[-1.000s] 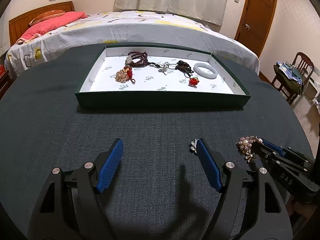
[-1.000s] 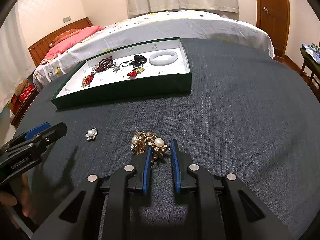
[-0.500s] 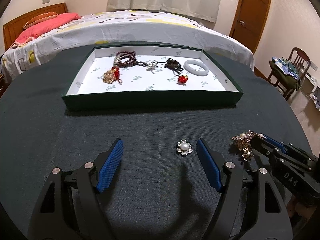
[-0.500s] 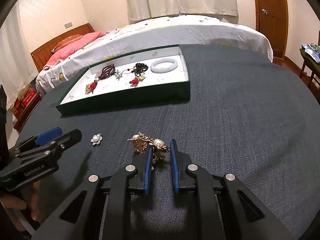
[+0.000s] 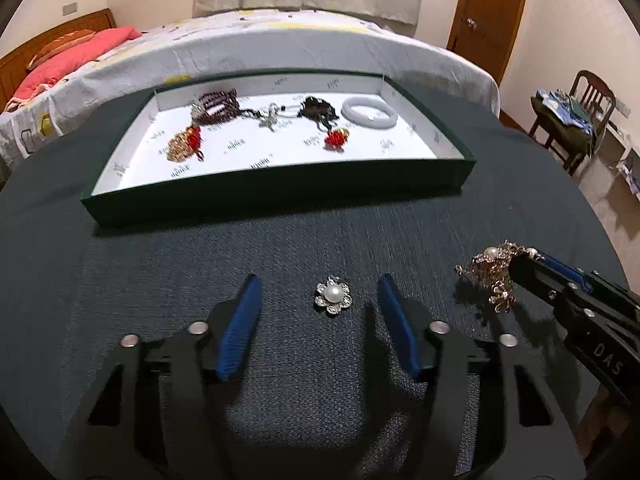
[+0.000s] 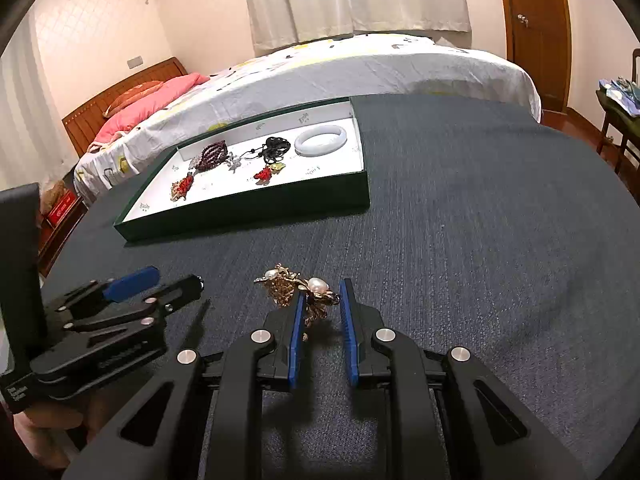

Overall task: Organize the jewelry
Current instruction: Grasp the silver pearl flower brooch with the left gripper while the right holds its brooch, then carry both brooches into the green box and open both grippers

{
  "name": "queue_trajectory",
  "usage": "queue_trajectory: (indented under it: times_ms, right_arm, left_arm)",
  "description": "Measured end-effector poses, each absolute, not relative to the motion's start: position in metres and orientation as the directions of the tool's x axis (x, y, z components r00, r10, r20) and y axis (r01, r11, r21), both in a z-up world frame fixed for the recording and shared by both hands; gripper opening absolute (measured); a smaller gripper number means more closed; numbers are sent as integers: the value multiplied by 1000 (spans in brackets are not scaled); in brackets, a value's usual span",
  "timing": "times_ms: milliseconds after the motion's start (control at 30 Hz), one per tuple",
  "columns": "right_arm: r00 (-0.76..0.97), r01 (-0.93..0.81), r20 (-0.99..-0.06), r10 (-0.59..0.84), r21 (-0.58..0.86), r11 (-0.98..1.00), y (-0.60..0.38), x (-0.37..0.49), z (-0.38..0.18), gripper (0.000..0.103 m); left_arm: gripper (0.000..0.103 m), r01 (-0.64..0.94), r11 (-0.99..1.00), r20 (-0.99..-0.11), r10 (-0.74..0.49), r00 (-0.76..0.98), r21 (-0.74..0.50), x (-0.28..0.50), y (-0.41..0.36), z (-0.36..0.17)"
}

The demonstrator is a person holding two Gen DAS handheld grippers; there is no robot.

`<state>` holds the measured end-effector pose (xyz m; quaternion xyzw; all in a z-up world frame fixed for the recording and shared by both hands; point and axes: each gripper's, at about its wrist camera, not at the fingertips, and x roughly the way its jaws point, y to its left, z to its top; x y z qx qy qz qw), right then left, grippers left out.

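Observation:
A small silver flower brooch with a pearl (image 5: pixel 333 295) lies on the dark cloth table. My left gripper (image 5: pixel 318 284) straddles it, its jaws closing, and neither blue pad touches the brooch. To the right, my right gripper (image 6: pixel 322 292) is shut on a gold brooch with pearls (image 6: pixel 288 284). In the left wrist view that gold brooch (image 5: pixel 492 272) hangs from the right gripper (image 5: pixel 524 264) just above the cloth. In the right wrist view the left gripper (image 6: pixel 178 278) hides the pearl brooch. A green tray (image 5: pixel 280 196) with white lining holds a white bangle (image 5: pixel 370 114), dark bead bracelets and red ornaments.
The tray (image 6: pixel 248 208) sits at the far side of the round table. Behind it stands a bed (image 5: pixel 304 44) with a white cover. A chair (image 5: pixel 576 120) piled with cloth is off the table's right edge, and a wooden door (image 5: pixel 488 12) is beyond.
The left gripper slid across until the pearl brooch came between its fingers, and its jaws have narrowed. The right gripper kept its hold on the gold brooch and stayed nearly still.

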<state>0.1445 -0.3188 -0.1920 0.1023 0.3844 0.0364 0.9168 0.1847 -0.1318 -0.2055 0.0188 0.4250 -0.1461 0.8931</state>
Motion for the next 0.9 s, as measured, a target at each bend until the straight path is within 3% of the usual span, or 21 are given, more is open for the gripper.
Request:
queue_trajectory:
  times_ms: [200,267,900]
  right_arm:
    - [702,10,-695,154,225,974,-320,144,-193,18]
    - [701,9,-696,154,225,974,-320,145,-193,18]
    - [713,-4,-683,159,223,975,-311,141,-188,18]
  left_arm:
    - [35,298,950,-778,-257,574,-94,186,-138,-211]
    - [20,311,946,-778,-262,571,-91,186,-140,-211]
    - [18,311,945,-739,-282,612,-103,176,-130,-195]
